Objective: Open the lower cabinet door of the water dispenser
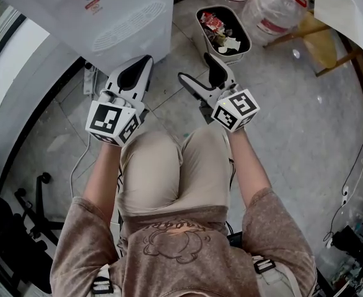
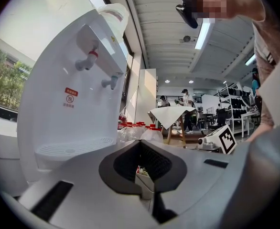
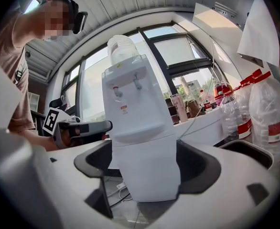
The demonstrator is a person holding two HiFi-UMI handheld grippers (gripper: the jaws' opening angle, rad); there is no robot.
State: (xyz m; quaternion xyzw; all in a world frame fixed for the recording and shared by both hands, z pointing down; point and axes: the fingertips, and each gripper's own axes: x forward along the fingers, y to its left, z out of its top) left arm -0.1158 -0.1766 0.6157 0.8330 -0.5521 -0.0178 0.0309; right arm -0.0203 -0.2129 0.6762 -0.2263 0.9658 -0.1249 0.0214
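— Which step was in hand?
— The approach. The right gripper (image 1: 200,73) stood wide open and empty, aimed at the water dispenser (image 3: 139,123). Its lower cabinet door (image 3: 147,171) looked shut, near ahead. The left gripper (image 1: 134,74) was closed on nothing.
— Next?
— Probably reaching the door's edge and gripping it.

Front of water dispenser (image 2: 59,128): small red sticker (image 2: 71,98) with a circular sign; its lettering is too small to read.
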